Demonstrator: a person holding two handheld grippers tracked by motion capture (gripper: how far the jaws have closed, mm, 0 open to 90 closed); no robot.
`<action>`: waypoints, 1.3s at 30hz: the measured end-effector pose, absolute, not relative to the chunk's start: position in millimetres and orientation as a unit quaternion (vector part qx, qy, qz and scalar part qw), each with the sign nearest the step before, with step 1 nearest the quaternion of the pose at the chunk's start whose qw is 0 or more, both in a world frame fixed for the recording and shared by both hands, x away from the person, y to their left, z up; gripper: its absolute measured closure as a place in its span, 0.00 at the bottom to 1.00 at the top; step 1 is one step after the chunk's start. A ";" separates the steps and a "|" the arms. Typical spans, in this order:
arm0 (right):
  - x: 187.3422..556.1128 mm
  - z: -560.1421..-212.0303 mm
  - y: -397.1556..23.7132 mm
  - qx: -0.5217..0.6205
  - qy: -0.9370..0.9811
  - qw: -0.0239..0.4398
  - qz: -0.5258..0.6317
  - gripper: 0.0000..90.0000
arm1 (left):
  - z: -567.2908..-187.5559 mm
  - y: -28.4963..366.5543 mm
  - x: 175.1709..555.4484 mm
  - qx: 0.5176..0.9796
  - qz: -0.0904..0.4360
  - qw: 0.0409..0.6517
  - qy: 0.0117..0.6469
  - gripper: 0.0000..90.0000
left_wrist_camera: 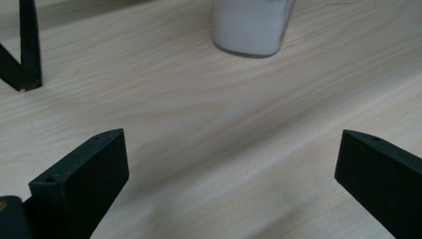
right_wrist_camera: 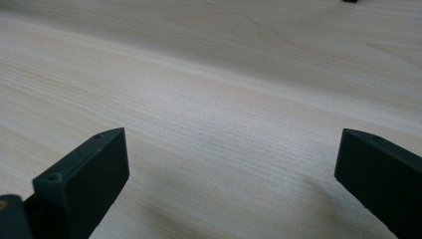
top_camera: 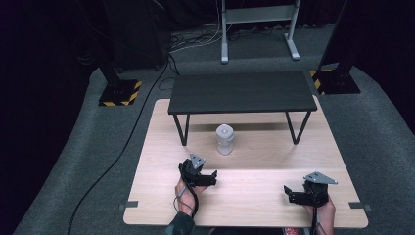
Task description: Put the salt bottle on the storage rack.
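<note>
Left gripper point(top_camera: 211, 177): I held it low over the near half of the table, jaws spread wide with nothing between them; in its own view point(left_wrist_camera: 231, 184) bare wood lay between the two black jaws.
Right gripper point(top_camera: 289, 193): I held it near the front right edge, well apart from the left one; jaws likewise wide apart and empty, over plain wood in its own view point(right_wrist_camera: 231, 184).
White cup point(top_camera: 224, 139): stood upright on the table, just in front of the black shelf's near edge, between its two front legs. It was ahead of my left gripper and apart from it; in the left gripper view its base point(left_wrist_camera: 251, 27) showed straight ahead, beyond the jaws.
Black shelf point(top_camera: 242, 92): a low stand on thin legs across the far half of the table.
Table point(top_camera: 254, 205): light wood grain.
Hands: my left hand point(top_camera: 184, 193) and right hand point(top_camera: 320, 208) came in from the bottom edge, each gripping its tool.
</note>
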State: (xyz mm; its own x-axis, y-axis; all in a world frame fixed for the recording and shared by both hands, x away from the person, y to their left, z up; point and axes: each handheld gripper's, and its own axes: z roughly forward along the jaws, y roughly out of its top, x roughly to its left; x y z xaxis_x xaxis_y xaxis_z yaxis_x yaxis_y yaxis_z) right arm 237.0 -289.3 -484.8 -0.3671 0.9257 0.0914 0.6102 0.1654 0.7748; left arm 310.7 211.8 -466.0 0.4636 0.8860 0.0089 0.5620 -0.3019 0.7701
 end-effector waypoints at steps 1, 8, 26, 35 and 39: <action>237.2 -484.8 -289.4 0.522 0.735 0.208 0.379 0.00 | -465.7 210.1 312.7 0.776 0.225 0.361 0.466 0.00; 236.9 -484.8 -289.2 0.522 0.735 0.208 0.379 0.00 | -467.4 200.7 327.8 0.775 0.223 0.366 0.465 0.00; 238.4 -484.3 -289.6 0.520 0.738 0.205 0.378 0.00 | -469.0 171.7 369.6 0.772 0.227 0.370 0.465 0.00; 238.9 -484.2 -289.9 0.520 0.738 0.203 0.378 0.00 | -469.1 157.0 388.9 0.771 0.235 0.369 0.463 0.00; 238.9 -484.3 -290.4 0.519 0.738 0.203 0.379 0.00 | -469.5 152.8 394.8 0.770 0.240 0.369 0.462 0.00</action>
